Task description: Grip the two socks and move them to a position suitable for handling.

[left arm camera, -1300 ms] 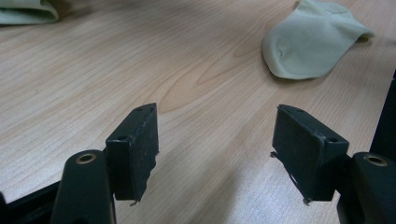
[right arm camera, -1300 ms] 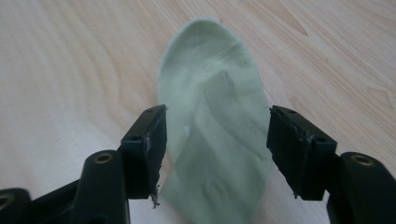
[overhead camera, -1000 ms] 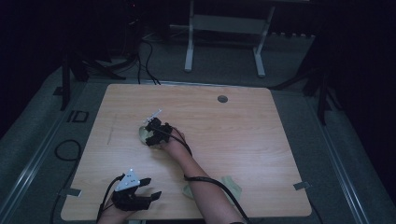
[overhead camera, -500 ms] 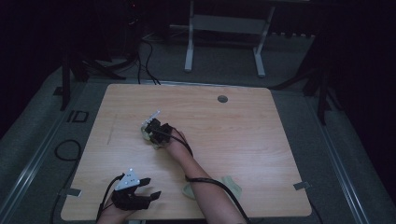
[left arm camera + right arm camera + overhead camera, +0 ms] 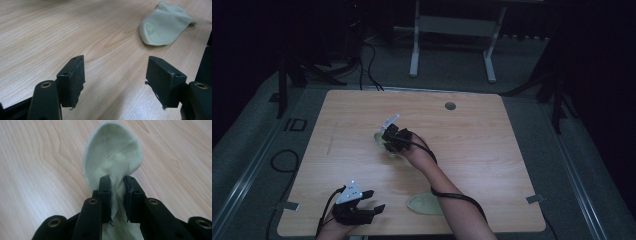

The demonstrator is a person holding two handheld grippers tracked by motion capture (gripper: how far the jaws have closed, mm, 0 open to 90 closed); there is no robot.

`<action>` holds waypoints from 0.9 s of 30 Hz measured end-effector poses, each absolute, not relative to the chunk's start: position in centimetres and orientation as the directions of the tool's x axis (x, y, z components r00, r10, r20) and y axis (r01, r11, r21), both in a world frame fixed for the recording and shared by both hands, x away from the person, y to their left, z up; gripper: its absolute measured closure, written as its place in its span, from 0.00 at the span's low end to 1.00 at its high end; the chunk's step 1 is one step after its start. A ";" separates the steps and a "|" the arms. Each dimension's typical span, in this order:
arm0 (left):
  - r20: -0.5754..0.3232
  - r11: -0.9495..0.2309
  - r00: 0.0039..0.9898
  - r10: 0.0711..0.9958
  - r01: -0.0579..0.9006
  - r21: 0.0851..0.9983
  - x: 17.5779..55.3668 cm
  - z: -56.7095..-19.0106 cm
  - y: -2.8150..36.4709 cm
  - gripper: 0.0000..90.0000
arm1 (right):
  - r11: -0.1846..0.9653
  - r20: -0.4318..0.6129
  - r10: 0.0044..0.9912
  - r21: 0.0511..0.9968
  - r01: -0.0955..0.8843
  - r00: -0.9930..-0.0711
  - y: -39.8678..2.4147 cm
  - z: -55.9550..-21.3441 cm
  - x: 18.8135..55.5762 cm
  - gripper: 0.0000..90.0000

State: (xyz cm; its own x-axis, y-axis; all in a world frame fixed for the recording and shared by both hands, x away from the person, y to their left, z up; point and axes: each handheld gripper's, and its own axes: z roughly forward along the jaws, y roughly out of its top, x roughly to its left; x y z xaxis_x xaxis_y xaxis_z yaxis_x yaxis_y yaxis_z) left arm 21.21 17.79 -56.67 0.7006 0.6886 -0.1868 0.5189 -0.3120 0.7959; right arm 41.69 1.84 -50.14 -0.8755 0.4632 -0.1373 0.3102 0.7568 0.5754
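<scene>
Starting at the left, the left hand-held gripper (image 5: 371, 200) rests near the front edge of the tabletop (image 5: 492, 150), its jaws standing apart with nothing but bare wood between them. In the left gripper view a pale green sock (image 5: 166, 23) lies flat beyond those jaws, well clear of them; from above, this flat sock (image 5: 424, 204) sits near the front edge, partly under the person's right forearm (image 5: 447, 192).

Moving rightward to the middle of the tabletop, the right hand-held gripper (image 5: 389, 140) is clenched on a second sock (image 5: 112, 160). Its jaws have just been closing, and the knit fabric is pinched between the pads, with the rest of the sock ballooning out ahead of them above the wood (the bite looks narrow, only a fold of the cloth).

Judging from this, the main risk is that thin fold sliding out: soft knit gives under load, and a quick lift or swing could pull it free and drop the sock back on the wood. A second risk is the forearm, which crosses the flat sock; dragging it sideways could push that sock toward the front edge or off it. The trailing cable (image 5: 457, 197) looped by the forearm could also snag the cloth.
</scene>
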 end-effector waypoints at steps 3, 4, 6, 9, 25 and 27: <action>-0.185 -0.311 0.696 0.694 0.521 0.795 21.2 -56.7 17.7 0.35 | 0.756 -0.145 0.458 0.582 0.299 -0.877 0.4 -49.5 41.4 0.86; -0.183 -0.313 0.696 0.694 0.521 0.794 21.2 -56.7 17.7 0.35 | 0.757 -0.144 0.458 0.581 0.300 -0.877 -0.2 -49.3 41.3 0.86; -0.185 -0.311 0.692 0.698 0.525 0.792 21.2 -56.7 17.6 0.35 | 0.737 -0.126 0.470 0.600 0.310 -0.874 -1.5 -48.8 41.1 0.86; -0.190 -0.310 0.694 0.695 0.527 0.791 21.2 -56.7 17.5 0.35 | 0.741 -0.136 0.466 0.599 0.302 -0.874 -3.0 -48.3 40.8 0.86; -0.198 -0.315 0.697 0.689 0.535 0.784 21.3 -56.9 16.7 0.35 | 0.767 -0.180 0.441 0.585 0.265 -0.879 -11.6 -48.2 38.0 0.85; -0.196 -0.323 0.702 0.684 0.533 0.782 21.3 -56.9 16.5 0.35 | 0.761 -0.177 0.444 0.592 0.265 -0.878 -12.6 -48.6 37.6 0.85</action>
